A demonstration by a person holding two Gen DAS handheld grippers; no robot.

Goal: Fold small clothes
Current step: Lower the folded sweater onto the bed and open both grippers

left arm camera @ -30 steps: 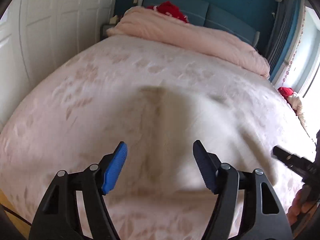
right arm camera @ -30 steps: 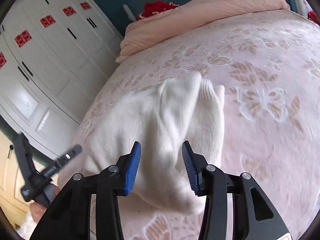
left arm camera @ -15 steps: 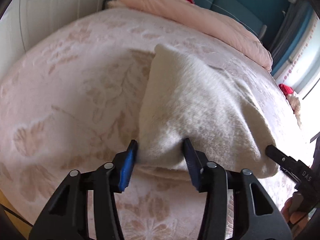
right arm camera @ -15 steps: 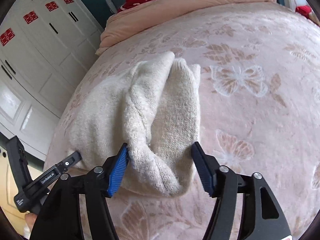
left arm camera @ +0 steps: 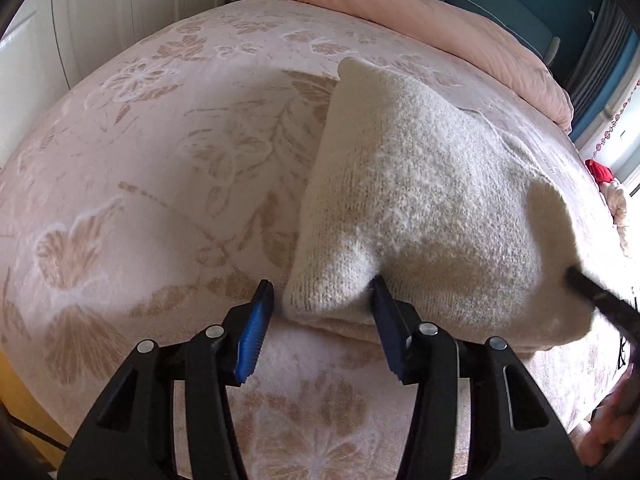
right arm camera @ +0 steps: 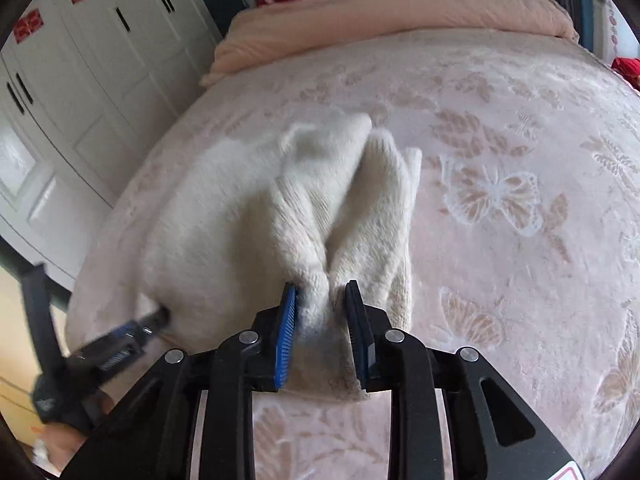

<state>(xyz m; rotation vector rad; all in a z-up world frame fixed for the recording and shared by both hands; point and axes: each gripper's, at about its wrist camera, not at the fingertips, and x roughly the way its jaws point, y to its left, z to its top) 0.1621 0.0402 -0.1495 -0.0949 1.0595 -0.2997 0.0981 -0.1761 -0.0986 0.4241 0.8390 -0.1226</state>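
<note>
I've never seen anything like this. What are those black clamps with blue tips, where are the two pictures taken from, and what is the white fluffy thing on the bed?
Those are hand-held grippers, one in each of a person's hands, each carrying a camera that looks along its two fingers. One picture comes from the left gripper, the other from the right gripper. On the pink patterned bedspread lies a white knitted garment. The right gripper pinches a bunched fold of it. The left gripper's fingers straddle a corner, with a gap showing on one side. A pink duvet lies at the bed's far end.

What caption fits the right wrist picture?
Right tongs pinching a bunched fold of the fluffy white knitted garment on the pink butterfly-patterned bedspread.
</note>
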